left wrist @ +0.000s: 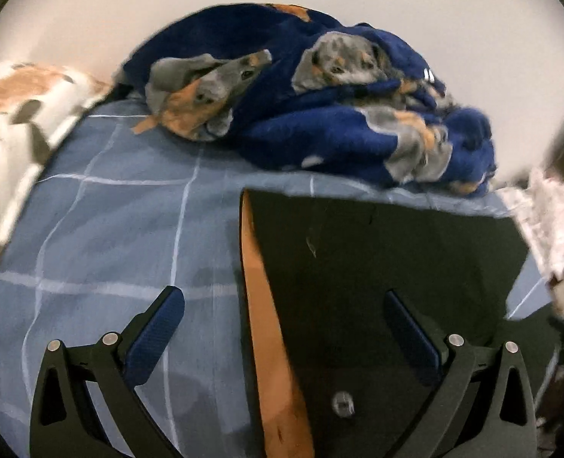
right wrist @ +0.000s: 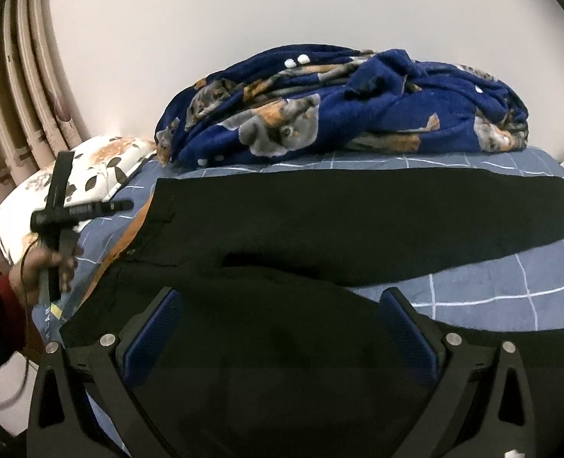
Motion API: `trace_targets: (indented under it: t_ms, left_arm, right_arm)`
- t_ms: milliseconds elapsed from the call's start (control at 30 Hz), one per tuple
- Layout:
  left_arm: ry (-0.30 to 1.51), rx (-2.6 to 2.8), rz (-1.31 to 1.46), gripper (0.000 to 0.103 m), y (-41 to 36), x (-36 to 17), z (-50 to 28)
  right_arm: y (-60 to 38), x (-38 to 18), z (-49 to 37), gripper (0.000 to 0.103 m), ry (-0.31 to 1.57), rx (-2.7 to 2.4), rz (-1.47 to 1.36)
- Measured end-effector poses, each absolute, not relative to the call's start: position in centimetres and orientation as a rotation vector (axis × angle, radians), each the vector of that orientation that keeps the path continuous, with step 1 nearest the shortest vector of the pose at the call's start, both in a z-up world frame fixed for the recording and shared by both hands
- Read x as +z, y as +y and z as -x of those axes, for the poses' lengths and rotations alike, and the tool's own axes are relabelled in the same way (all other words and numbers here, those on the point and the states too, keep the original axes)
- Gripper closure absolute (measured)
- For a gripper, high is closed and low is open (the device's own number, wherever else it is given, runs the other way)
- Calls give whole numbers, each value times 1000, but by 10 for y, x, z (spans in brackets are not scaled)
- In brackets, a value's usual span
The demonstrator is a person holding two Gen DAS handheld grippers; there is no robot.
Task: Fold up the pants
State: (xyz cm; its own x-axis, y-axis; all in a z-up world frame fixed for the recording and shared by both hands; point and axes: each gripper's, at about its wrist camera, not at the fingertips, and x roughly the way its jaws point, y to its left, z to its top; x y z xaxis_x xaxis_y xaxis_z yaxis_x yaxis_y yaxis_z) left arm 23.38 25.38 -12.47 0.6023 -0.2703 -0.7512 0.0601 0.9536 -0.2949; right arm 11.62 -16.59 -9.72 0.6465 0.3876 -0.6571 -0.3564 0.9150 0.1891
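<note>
Right wrist view: right gripper (right wrist: 280, 330) spread wide and empty, hovering over the near leg of the black pants (right wrist: 358, 221), which lie flat across the blue checked bedsheet (right wrist: 491, 278), far leg ahead of the jaws, waistband off to their left. Left gripper (left wrist: 282, 334) likewise gapes empty, orange waistband lining (left wrist: 261, 286) running between its fingers. Judgement: pinch both layers at the edge, lift evenly, avoid dragging the sheet.

Matt black cloth pants (right wrist: 358, 213), fleecy blanket (right wrist: 358, 107), cotton bedsheet (left wrist: 110, 229)
</note>
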Motion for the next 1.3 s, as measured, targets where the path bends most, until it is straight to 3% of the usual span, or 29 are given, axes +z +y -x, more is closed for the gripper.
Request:
trace_targets:
  t_ms: [233, 267, 367, 500, 600, 767, 1033, 1300]
  left_arm:
    - [939, -335, 316, 3, 270, -145, -294]
    - [935, -365, 327, 8, 271, -146, -299]
    - [992, -368, 272, 76, 266, -158, -321]
    - [1024, -422, 284, 76, 267, -165, -332]
    - [1010, -419, 264, 91, 266, -161, -329]
    - [880, -409, 231, 95, 254, -125, -298]
    - [591, -582, 165, 95, 202, -45, -148]
    - [613, -628, 228, 95, 166, -56, -51]
  right_arm:
    - [-158, -113, -124, 0, 804, 430, -62]
    - [-157, -116, -125, 0, 814, 432, -57]
    - [-153, -123, -129, 0, 833, 429, -42]
    - [-155, -124, -134, 0, 832, 425, -52]
    - [-157, -122, -138, 0, 824, 419, -51]
    - [-163, -123, -150, 0, 842, 416, -108]
    - [-197, -104, -183, 0, 905, 456, -377]
    - [-224, -119, -233, 0, 1039, 521, -803]
